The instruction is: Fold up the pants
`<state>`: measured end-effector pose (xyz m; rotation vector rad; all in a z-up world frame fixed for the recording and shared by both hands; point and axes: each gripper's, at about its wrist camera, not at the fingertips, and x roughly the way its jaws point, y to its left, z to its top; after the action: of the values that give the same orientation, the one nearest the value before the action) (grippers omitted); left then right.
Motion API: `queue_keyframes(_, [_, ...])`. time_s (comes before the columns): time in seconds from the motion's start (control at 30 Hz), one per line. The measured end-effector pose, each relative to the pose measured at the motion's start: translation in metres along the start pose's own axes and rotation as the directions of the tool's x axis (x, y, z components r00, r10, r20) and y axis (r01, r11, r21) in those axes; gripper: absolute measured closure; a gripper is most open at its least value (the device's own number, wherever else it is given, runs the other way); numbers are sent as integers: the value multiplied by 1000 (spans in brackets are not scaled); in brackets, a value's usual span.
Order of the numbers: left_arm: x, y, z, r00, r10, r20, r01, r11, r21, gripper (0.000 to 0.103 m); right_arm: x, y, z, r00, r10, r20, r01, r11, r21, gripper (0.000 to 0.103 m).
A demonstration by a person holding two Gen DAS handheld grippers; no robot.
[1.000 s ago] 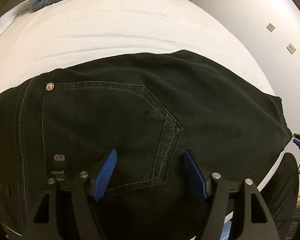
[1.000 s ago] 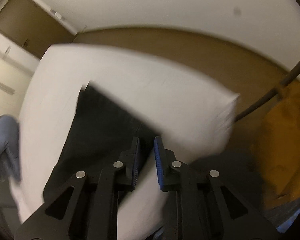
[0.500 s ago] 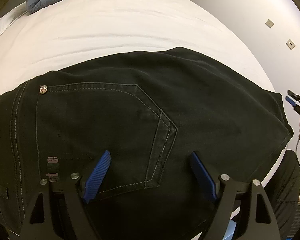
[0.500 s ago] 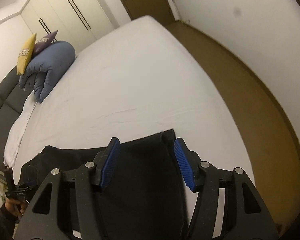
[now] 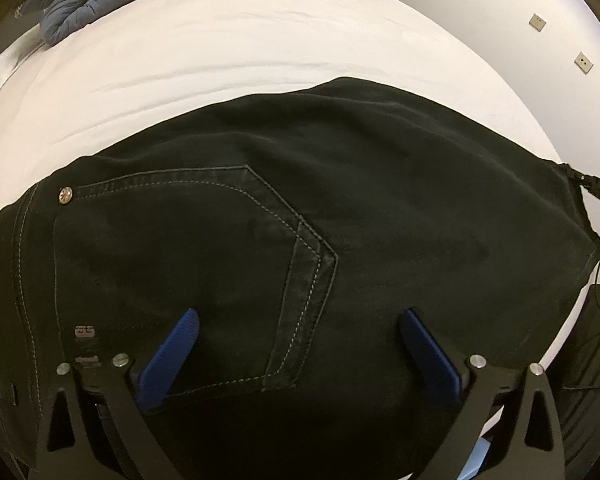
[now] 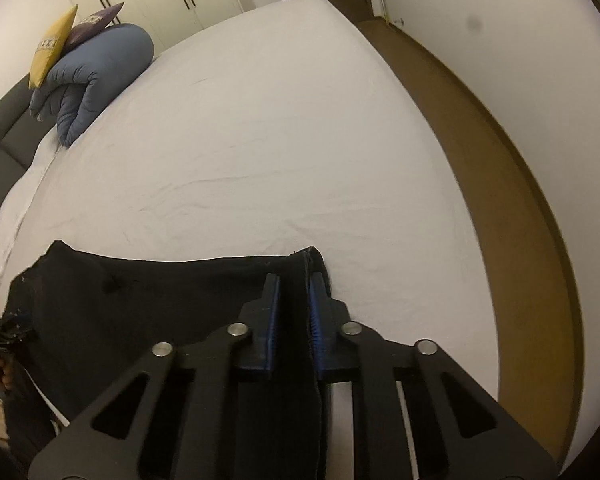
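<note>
- White bed sheet (image 6: 260, 140) fills the room's middle, with a blue duvet roll (image 6: 100, 76) and 2 cushions (image 6: 56, 40) at the far left.
- Black pants (image 5: 300, 240) lie flat along the near edge of the bed, back pocket (image 5: 180, 260) facing up.
- Right gripper (image 6: 293, 312) is clenched on the hem end of the pants, cloth pinched between the blue pads.
- Left gripper (image 5: 296, 344) hovers over the pocket with jaws spread wide, holding nothing.
- To fold well, I judge the left gripper should pin or grasp the waist end first, then the right should carry the hem across low and even, keeping side edges aligned.
</note>
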<state>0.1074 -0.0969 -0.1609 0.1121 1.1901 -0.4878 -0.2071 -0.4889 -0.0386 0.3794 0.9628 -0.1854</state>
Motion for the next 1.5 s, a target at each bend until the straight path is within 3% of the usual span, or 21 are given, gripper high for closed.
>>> queue_keyframes(0.1, [-1, -2, 1, 1000, -7, 13, 7, 1000, -13, 1, -8, 10, 3, 997, -57, 44, 57, 998, 11, 96])
queue_keyframes(0.2, [-3, 1, 0, 999, -27, 37, 29, 999, -45, 1, -24, 10, -1, 991, -88, 103, 79, 992, 94, 100])
queue_keyframes(0.33, [-4, 4, -1, 998, -31, 50, 34, 998, -58, 1, -3, -21, -7, 980, -181, 85, 156, 958, 240, 103])
queue_keyframes(0.4, [-5, 3, -1, 998, -38, 59, 42, 997, -66, 1, 0, -37, -9, 988, -131, 87, 97, 943, 317, 103])
queue_keyframes(0.43, [-3, 7, -3, 997, -41, 63, 46, 997, -70, 1, -5, -43, -10, 985, -148, 90, 108, 933, 344, 103])
queue_keyframes(0.53, [-7, 19, -8, 996, -52, 74, 58, 995, -78, 1, -31, -53, -15, 933, -357, 43, 314, 867, 387, 101])
queue_keyframes(0.57, [-8, 21, -9, 995, -58, 78, 65, 994, -84, 1, -45, -56, -19, 920, -390, 27, 345, 841, 417, 101])
queue_keyframes(0.63, [-10, 24, -10, 994, -70, 87, 78, 992, -95, 1, -74, -47, -25, 951, -292, 102, 222, 874, 433, 101])
queue_keyframes(0.73, [-20, 40, -14, 991, -83, 101, 95, 988, -118, 1, -98, 5, -33, 990, -11, 144, -40, 937, 346, 101])
queue_keyframes(0.8, [-20, 40, -13, 992, -72, 101, 84, 989, -120, 1, -96, 59, -43, 986, 142, 85, -158, 959, 236, 101])
queue_keyframes(0.9, [-23, 38, -10, 993, -63, 99, 76, 989, -126, 1, -63, 126, -67, 944, 326, -41, -311, 926, 215, 101])
queue_keyframes(1.0, [-27, 40, -15, 994, -63, 84, 73, 989, -126, 1, -8, 182, -88, 942, 293, -166, -265, 949, 171, 101])
queue_keyframes(1.07, [-31, 44, -21, 996, -55, 74, 63, 992, -109, 1, 37, 203, -92, 950, 161, -269, -122, 980, 157, 101])
queue_keyframes(1.1, [-36, 48, -25, 996, -56, 69, 62, 994, -93, 1, 48, 198, -102, 948, 137, -288, -85, 979, 187, 101])
queue_keyframes(1.17, [-42, 56, -33, 997, -53, 59, 57, 996, -72, 1, 43, 177, -110, 949, 197, -245, -113, 941, 320, 102])
queue_keyframes(1.23, [-49, 66, -43, 998, -40, 54, 43, 998, -49, 2, 24, 161, -114, 973, 81, -217, -3, 940, 340, 102])
queue_keyframes(1.3, [-57, 73, -52, 997, -54, 48, 55, 998, -23, 5, 5, 168, -117, 979, -13, -204, 81, 941, 328, 101])
queue_keyframes(1.33, [-61, 73, -54, 998, -40, 44, 41, 999, -14, 5, -4, 172, -117, 981, -14, -192, 78, 942, 326, 100])
queue_keyframes(1.4, [-68, 74, -55, 999, -23, 45, 24, 1000, -16, 6, -17, 196, -118, 987, 96, -132, -48, 943, 330, 99])
queue_keyframes(1.47, [-78, 77, -54, 994, -72, 85, 76, 996, -47, 7, -14, 233, -117, 964, 246, -106, -204, 930, 306, 92])
queue_keyframes(1.5, [-82, 80, -51, 988, -99, 116, 108, 991, -73, 7, -5, 253, -115, 939, 324, -110, -281, 914, 293, 90])
